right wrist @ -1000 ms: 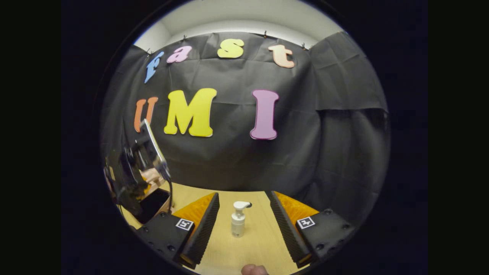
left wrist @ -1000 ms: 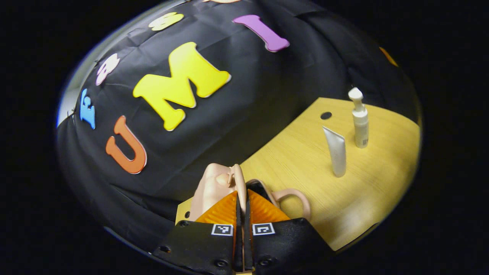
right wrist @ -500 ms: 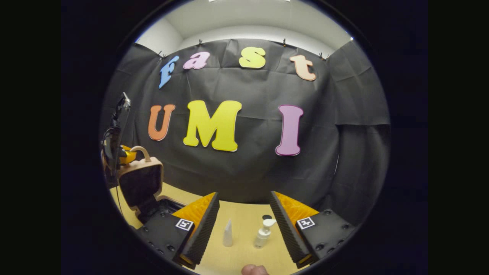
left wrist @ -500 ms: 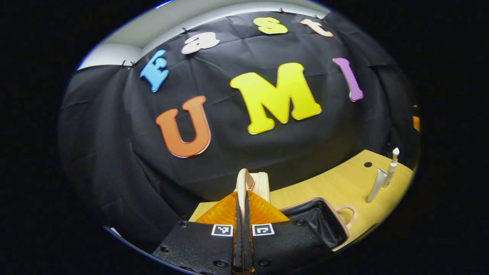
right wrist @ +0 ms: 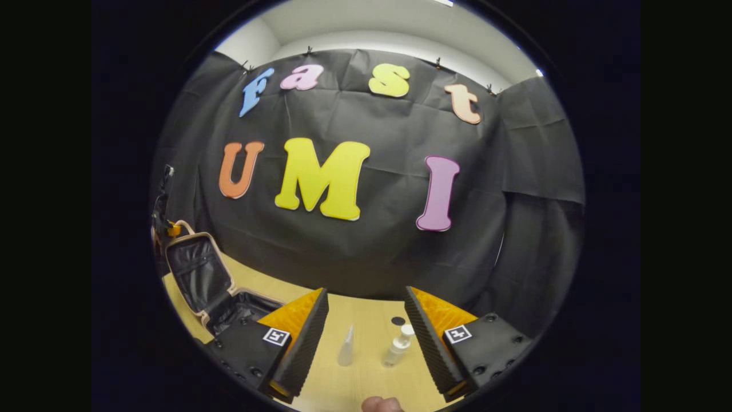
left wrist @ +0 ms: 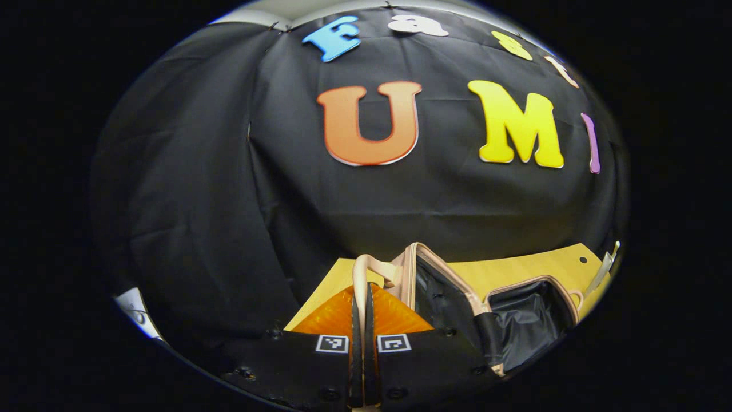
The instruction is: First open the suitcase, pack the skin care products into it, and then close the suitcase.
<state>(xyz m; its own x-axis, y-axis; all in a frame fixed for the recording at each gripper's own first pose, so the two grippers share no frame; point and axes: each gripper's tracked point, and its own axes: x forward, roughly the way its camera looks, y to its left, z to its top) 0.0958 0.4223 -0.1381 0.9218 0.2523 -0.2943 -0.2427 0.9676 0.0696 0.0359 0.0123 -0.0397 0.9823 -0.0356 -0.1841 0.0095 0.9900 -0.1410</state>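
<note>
Suitcase [left wrist: 492, 297] lid handle [left wrist: 366, 266] pinched by left hand-held gripper [left wrist: 361, 303].

Nothing here can be read as words, brand names or numbers. The only signs are small square black-and-white coded markers, one on each finger block of the left gripper [left wrist: 362, 312] and one on each finger block of the right gripper [right wrist: 366, 335]. The tube [right wrist: 346, 348] and the pump bottle [right wrist: 397, 348] are too small for any print to be made out.
</note>
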